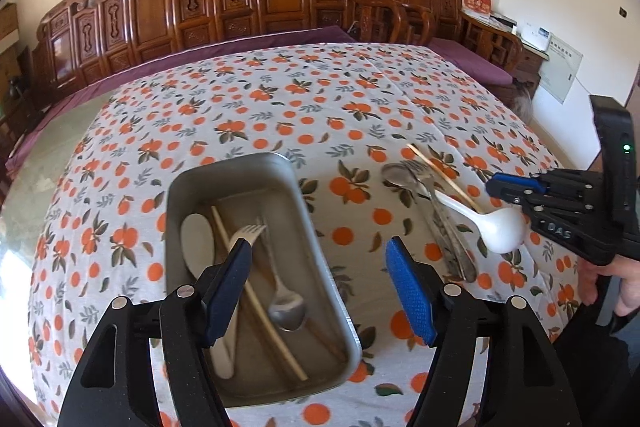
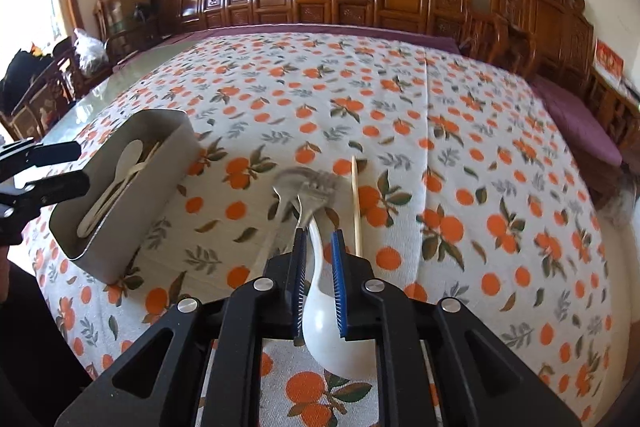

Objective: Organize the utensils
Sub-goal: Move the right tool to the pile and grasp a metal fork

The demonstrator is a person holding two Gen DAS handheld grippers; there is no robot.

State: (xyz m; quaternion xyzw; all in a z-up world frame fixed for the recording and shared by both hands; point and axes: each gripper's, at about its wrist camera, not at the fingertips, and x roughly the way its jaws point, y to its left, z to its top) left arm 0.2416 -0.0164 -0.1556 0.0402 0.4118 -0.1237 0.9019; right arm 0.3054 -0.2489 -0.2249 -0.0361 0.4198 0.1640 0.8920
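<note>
Orange-print tablecloth (image 1: pixel 280 115); right gripper (image 2: pixel 318 281) clamps white spoon (image 2: pixel 324 319); left gripper (image 1: pixel 320 287) spread over tray (image 1: pixel 176 195).

Metal tray (image 1: pixel 182 187) holding a fork (image 1: pixel 250 233), spoons and chopsticks; beside it, loose cutlery and a white ladle (image 2: pixel 334 331).

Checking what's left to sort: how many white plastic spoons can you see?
2: one white spoon lies in the metal tray; the other white spoon is between the right gripper jaws. More may be hidden.
</note>
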